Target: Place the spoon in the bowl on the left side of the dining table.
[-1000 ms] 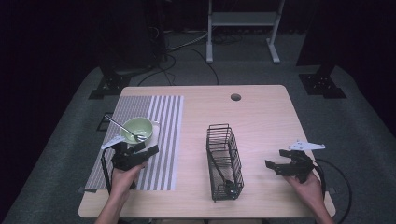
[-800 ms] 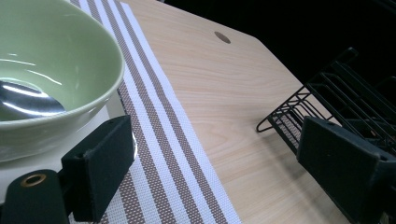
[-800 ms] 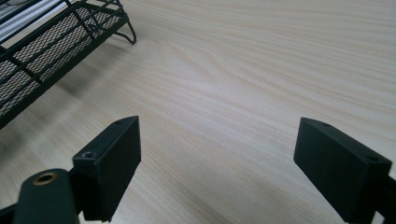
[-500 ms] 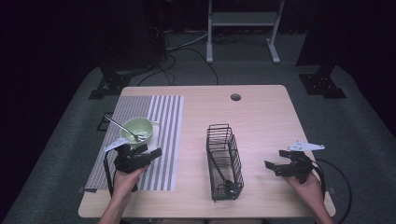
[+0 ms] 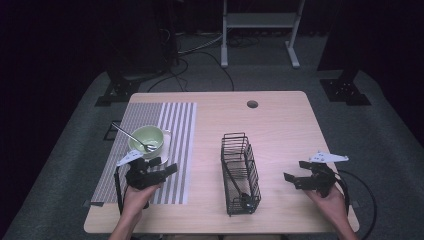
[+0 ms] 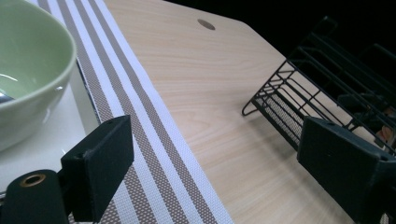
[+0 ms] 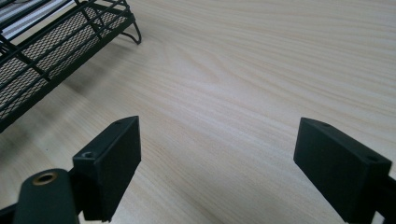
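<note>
A pale green bowl [image 5: 146, 139] with a metal spoon [image 5: 131, 135] in it stands on a white plate [image 5: 164, 154], on a striped mat [image 5: 175, 125] at the table's left. My left gripper [image 5: 164, 171] hovers just in front of the bowl, open and empty, its jaws pointing right. In the left gripper view the left gripper [image 6: 219, 144] has the bowl [image 6: 28, 70] at the left and the wire basket [image 6: 317, 88] at the right. My right gripper [image 5: 293, 170] is open over bare wood to the right of the black wire basket [image 5: 240, 170]. The right gripper [image 7: 219, 140] has nothing between its jaws.
A dark utensil [image 5: 234, 180] lies inside the basket. The table has a round cable hole [image 5: 252, 104] near its far edge. Bare wood [image 7: 261, 70] lies between the basket [image 7: 51, 51] and the right gripper. Stands and cables are on the floor beyond the table.
My left gripper has edged a little to the right and toward the front edge. The right gripper has barely moved.
</note>
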Action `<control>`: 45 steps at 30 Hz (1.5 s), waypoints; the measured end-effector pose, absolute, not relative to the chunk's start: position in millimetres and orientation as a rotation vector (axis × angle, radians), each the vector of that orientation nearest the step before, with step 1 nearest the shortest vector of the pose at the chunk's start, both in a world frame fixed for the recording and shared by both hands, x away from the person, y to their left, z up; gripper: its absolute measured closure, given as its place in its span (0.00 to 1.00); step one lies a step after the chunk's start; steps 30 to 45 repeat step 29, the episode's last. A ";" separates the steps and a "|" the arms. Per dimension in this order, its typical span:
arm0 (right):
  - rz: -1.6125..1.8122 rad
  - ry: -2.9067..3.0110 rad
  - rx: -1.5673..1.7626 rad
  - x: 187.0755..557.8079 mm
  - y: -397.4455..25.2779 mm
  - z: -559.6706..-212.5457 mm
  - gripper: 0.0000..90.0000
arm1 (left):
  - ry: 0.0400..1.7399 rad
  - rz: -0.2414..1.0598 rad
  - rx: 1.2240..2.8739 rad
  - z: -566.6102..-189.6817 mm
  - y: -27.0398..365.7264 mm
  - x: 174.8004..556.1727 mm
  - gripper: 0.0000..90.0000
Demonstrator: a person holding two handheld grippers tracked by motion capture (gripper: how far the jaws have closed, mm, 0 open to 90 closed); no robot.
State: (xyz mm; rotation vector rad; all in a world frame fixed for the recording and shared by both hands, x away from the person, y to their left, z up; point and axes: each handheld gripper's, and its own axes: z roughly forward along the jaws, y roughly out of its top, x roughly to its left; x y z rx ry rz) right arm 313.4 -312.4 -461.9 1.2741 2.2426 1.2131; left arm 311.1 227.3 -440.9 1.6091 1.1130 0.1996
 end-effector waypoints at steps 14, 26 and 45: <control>1.218 2.245 1.285 313.0 -312.5 -463.1 0.15 | 1.056 0.155 1.704 -447.8 216.9 311.7 0.11; 1.206 2.257 1.291 314.0 -310.9 -465.0 0.15 | 1.022 0.133 1.765 -448.9 210.6 311.1 0.11; 1.204 2.257 1.288 314.4 -310.7 -464.9 0.15 | 1.013 0.115 1.753 -446.0 210.3 310.6 0.11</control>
